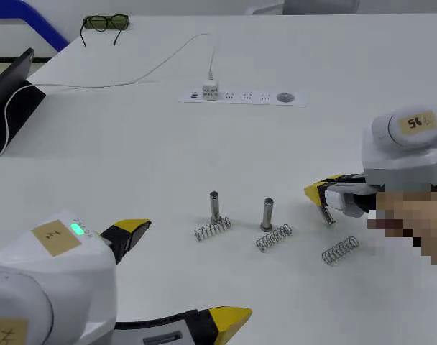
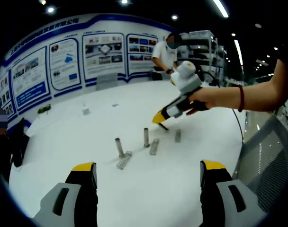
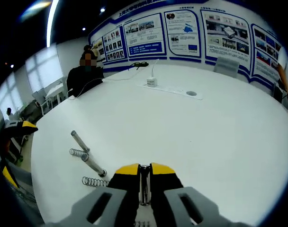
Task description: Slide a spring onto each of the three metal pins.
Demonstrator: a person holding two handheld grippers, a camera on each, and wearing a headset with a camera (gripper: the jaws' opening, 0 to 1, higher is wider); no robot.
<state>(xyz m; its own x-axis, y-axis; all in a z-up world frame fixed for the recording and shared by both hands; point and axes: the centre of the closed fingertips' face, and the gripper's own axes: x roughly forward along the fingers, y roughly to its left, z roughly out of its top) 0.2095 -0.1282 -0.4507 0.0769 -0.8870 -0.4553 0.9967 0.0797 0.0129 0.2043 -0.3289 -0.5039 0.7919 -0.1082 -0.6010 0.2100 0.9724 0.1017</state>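
Two metal pins stand upright on the white table, the left pin and the middle pin. Three springs lie flat: one by the left pin, one by the middle pin, one further right. My right gripper is shut on a third pin, held tilted just above the table; its own view shows that pin between the closed jaws. My left gripper stands open near the front edge, with the pins ahead of it.
A white power strip with a plugged charger and its cable lies at the back. Glasses rest far back left. A dark device sits at the left edge. A person stands beyond the table.
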